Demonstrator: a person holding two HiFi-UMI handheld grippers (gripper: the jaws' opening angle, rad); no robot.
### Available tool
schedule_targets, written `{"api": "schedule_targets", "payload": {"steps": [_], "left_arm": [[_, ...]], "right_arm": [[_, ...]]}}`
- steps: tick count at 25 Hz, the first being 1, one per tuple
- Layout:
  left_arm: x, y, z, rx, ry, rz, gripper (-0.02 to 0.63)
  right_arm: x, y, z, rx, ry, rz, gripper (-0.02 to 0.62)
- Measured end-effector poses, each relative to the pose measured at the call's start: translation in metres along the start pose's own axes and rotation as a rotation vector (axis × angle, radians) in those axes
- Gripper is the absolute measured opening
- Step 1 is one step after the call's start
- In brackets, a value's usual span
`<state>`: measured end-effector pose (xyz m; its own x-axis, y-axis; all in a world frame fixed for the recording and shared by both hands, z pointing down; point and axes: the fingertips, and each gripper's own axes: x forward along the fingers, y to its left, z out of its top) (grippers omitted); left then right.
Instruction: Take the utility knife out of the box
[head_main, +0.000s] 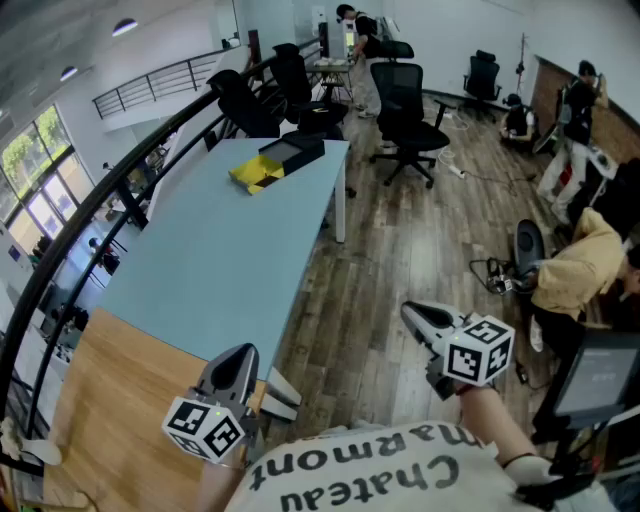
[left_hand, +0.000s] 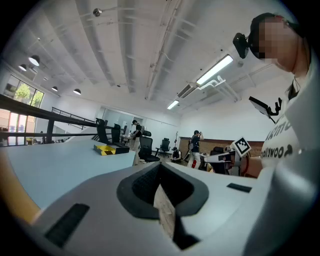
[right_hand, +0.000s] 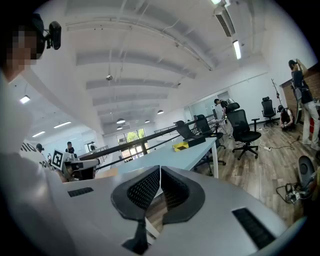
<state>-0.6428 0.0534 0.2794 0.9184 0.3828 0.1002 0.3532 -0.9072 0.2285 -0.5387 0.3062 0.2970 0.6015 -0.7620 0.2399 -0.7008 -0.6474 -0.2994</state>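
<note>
Left side: the left gripper (head_main: 238, 354) is held low over the near end of the light-blue table (head_main: 200, 270). Its pads (left_hand: 142, 186) are pressed together at the tips with nothing between them.

Centre: the yellow-and-black box (head_main: 275, 160) lies at the far end of the same table, near its right edge. It looks open, with a black part beside a yellow part. Its long axis runs obliquely, from near-left to far-right in the head view. The utility knife itself cannot be made out at this range.

Right side: the right gripper (head_main: 412, 312) is held off the table, over the wooden floor (head_main: 400, 250). Its pads (right_hand: 142, 190) are likewise pressed together and empty.

Finding: the box lies straight up the table from both tools and well apart from each. The left gripper is already over the tabletop, so it appears to have the more direct line. The right one must come in leftward across the table edge. Neither tool is within reach, so the person must first advance along the table.
</note>
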Motion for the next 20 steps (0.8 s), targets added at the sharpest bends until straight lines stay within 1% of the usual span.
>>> {"api": "schedule_targets", "payload": {"steps": [9, 12, 14, 16, 17, 18, 20], "left_arm": [[-0.002, 0.013, 0.002, -0.006, 0.015, -0.012, 0.002], [-0.005, 0.018, 0.004, 0.0, 0.02, -0.024, 0.002], [-0.006, 0.019, 0.006, 0.017, -0.005, -0.037, 0.002], [-0.003, 0.021, 0.011, 0.037, -0.049, -0.053, 0.002], [-0.001, 0.021, 0.013, 0.036, -0.064, -0.061, 0.002], [0.003, 0.02, 0.014, 0.026, -0.068, -0.072, 0.002], [0.013, 0.013, 0.009, 0.001, -0.041, -0.101, 0.002]], "right_arm": [[0.013, 0.006, -0.004, 0.017, 0.003, -0.019, 0.037], [0.018, 0.01, -0.008, 0.049, -0.015, -0.03, 0.037], [0.022, 0.009, -0.013, 0.076, -0.031, -0.038, 0.037], [0.027, 0.005, -0.017, 0.093, -0.04, -0.048, 0.037], [0.03, 0.003, -0.019, 0.102, -0.036, -0.05, 0.037], [0.031, 0.002, -0.02, 0.11, -0.03, -0.048, 0.037], [0.032, 0.002, -0.019, 0.118, -0.018, -0.032, 0.037]]}}
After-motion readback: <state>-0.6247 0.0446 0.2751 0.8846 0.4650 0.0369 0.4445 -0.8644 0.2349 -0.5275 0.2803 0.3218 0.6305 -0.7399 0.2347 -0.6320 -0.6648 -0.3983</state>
